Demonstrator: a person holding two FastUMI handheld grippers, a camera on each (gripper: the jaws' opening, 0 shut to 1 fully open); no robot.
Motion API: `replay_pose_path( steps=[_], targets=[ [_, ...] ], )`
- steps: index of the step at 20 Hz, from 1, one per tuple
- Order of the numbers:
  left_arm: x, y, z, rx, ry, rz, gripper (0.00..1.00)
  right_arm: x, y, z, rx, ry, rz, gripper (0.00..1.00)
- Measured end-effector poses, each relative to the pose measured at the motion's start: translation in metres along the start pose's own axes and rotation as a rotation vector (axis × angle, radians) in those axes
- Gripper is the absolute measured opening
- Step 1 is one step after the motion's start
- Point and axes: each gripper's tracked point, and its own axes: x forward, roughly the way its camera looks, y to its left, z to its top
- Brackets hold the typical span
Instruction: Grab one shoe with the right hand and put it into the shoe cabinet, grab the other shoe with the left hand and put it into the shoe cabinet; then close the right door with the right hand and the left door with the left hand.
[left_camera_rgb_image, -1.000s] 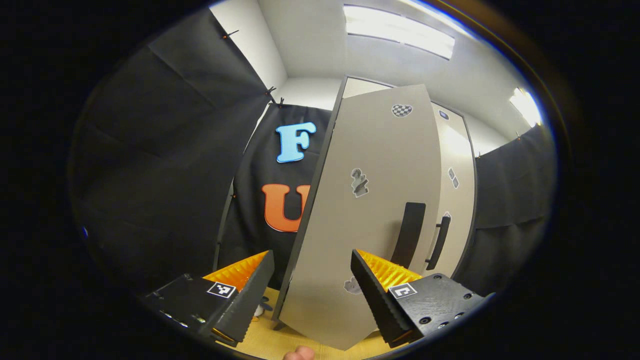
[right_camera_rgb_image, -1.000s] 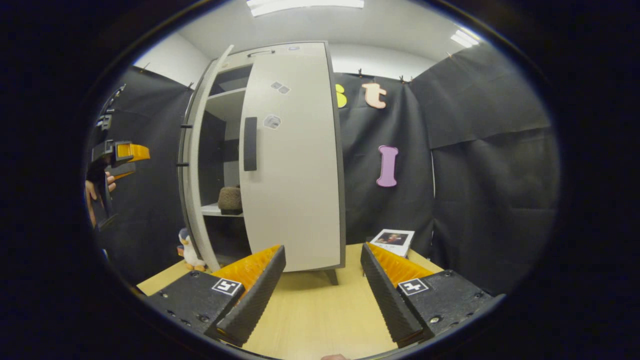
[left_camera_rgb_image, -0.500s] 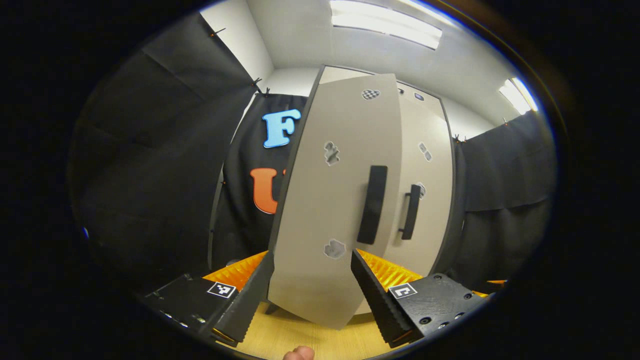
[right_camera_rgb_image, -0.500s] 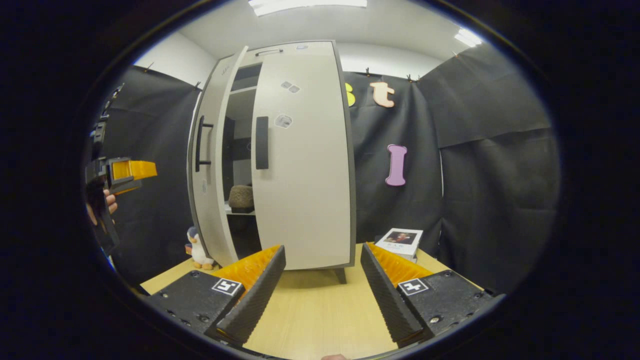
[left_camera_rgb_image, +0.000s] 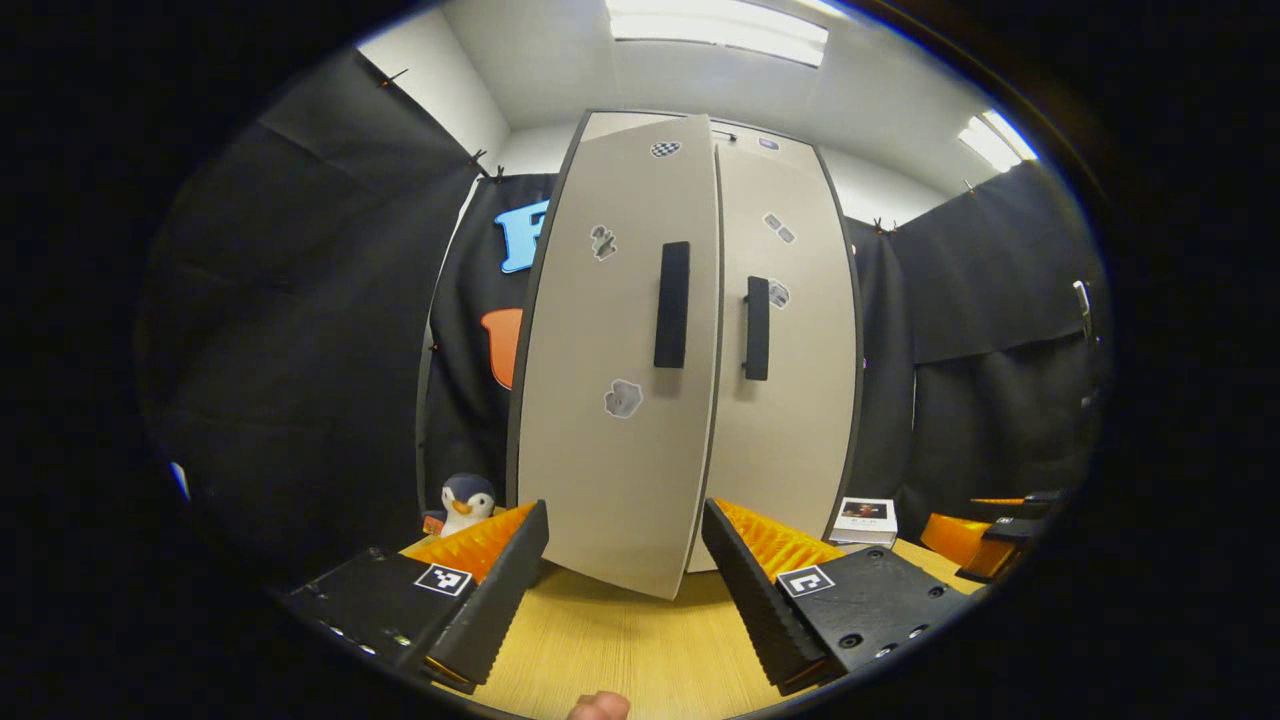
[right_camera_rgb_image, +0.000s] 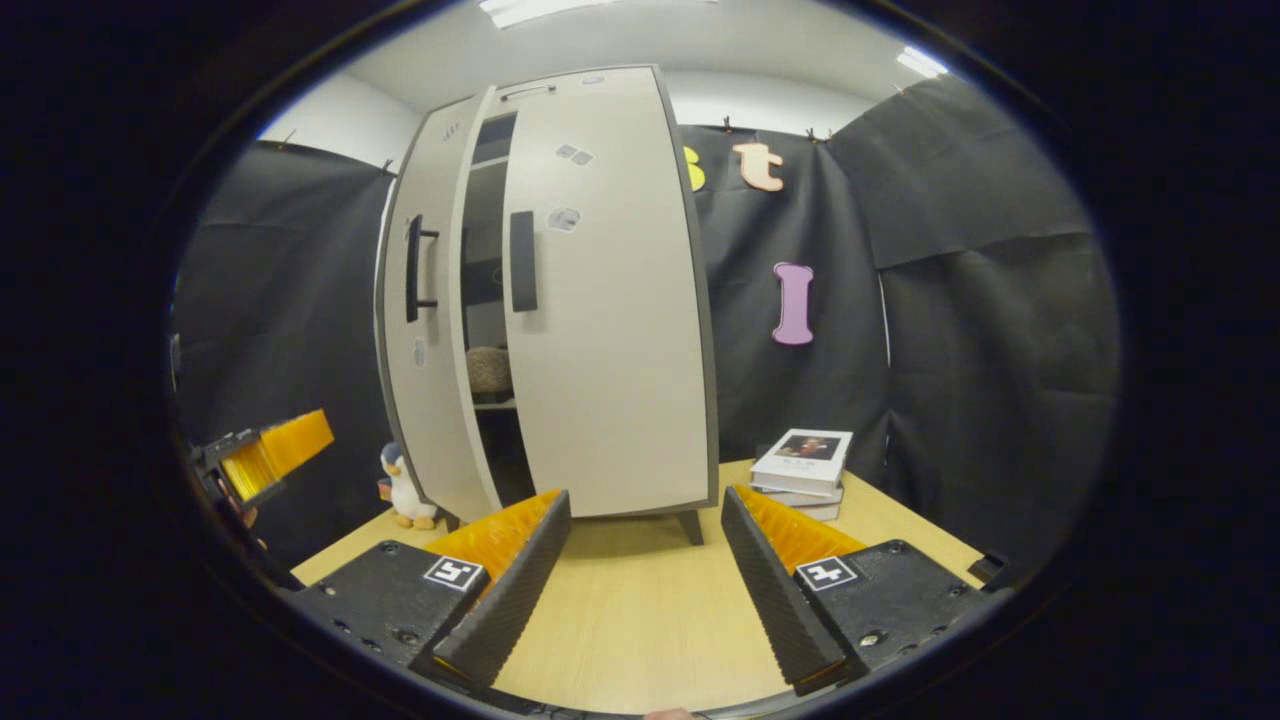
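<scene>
Two wedge-shaped fingers (left_camera_rgb_image: 500, 590) with ribbed inner faces on each gripper, seated in blocky housings studded with screws and topped by small square black-and-white markers (right_camera_rgb_image: 455, 573).

Wooden table (right_camera_rgb_image: 640, 620), white ceiling lights (left_camera_rgb_image: 715, 22)

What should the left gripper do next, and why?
Probably push the left door the rest of the way shut. In the right gripper view a dark gap shows between it and the right door, with a shoe on the shelf inside. The left gripper is open, short of the door.
</scene>
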Motion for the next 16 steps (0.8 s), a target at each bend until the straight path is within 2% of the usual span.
replay_pose_path(
  steps=[2,7,16],
  targets=[
    [-0.002,-0.012,-0.010,-0.009,0.019,-0.027,0.95,-0.003,-0.002,-0.001,0.006,-0.001,-0.005,0.99],
    [-0.001,-0.015,-0.011,-0.007,0.031,-0.032,0.95,-0.003,-0.007,0.000,0.011,0.005,-0.020,0.99],
    [0.000,-0.009,-0.009,-0.005,0.040,-0.012,0.95,-0.001,-0.005,0.010,0.010,-0.025,-0.036,0.99]
  ],
)
